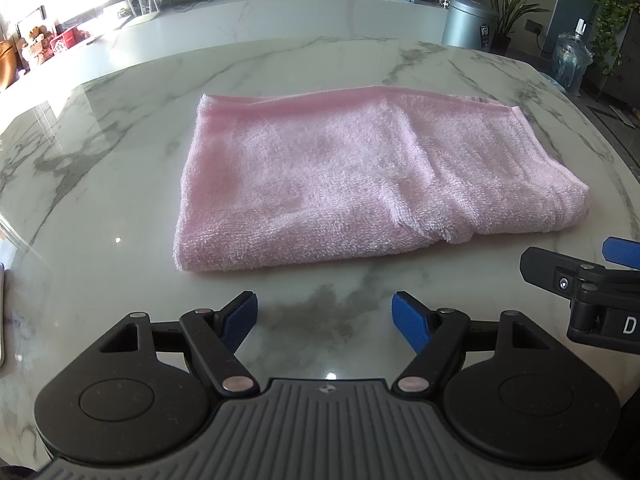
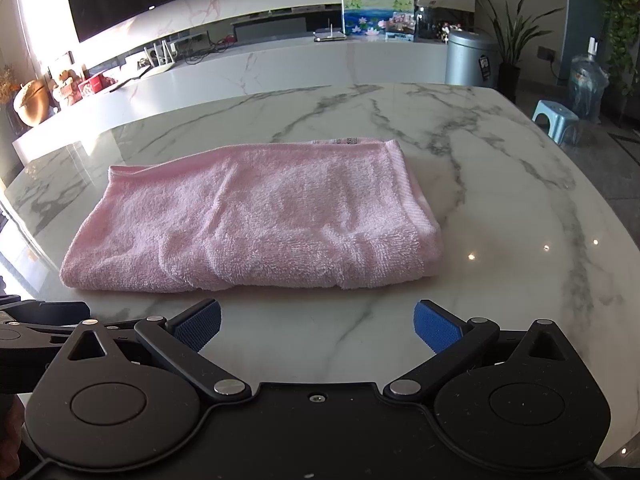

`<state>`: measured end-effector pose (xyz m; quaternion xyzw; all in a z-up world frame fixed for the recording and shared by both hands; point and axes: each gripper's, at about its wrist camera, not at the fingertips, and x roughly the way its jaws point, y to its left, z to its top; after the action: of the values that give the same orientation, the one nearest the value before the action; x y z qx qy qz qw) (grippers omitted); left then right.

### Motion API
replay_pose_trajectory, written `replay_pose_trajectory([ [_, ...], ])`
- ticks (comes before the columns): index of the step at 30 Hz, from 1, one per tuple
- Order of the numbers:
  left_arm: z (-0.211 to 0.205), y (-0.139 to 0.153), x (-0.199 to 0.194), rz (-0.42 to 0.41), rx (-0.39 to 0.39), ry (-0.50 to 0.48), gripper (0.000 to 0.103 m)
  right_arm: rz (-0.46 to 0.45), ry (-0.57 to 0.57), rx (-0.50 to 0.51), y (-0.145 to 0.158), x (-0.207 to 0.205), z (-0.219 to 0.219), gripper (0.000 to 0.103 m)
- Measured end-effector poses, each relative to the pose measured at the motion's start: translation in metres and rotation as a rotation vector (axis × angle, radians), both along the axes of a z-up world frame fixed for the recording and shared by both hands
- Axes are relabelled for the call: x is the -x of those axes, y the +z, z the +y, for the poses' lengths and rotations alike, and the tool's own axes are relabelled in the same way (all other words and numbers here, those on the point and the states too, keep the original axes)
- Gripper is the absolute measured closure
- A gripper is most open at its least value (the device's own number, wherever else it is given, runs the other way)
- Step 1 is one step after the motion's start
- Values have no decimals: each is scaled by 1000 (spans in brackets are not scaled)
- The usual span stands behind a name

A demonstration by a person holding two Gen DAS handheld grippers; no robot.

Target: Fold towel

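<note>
Filling most of both views, marble worktop (image 1: 100,168) w/ grey veins. Pink towel (image 1: 360,184) lies folded flat on it, center of left-wrist frame, center-left in right-wrist frame (image 2: 256,220). Left hand-held gripper (image 1: 324,316) at bottom center, jaws spread wide, nothing between them, just short of towel's near edge. Right hand-held gripper (image 2: 316,326) bottom center of its view, also released, apart from towel; its tip shows at lower right of left-wrist frame (image 1: 580,276).
</note>
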<state>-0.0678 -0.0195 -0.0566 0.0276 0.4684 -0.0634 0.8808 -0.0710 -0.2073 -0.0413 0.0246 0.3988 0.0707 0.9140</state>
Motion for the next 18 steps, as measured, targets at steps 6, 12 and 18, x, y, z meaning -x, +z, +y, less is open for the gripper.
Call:
replay_pose_trajectory([
  [6,1,0,0,-1,3,3,30,2,7,2,-1,-1,0,0],
  [12,1,0,0,-2,-1,7,30,4,13,4,-2,-1,2,0],
  [18,1,1,1,-8,-7,9,30,6,17,3,-2,-1,2,0],
])
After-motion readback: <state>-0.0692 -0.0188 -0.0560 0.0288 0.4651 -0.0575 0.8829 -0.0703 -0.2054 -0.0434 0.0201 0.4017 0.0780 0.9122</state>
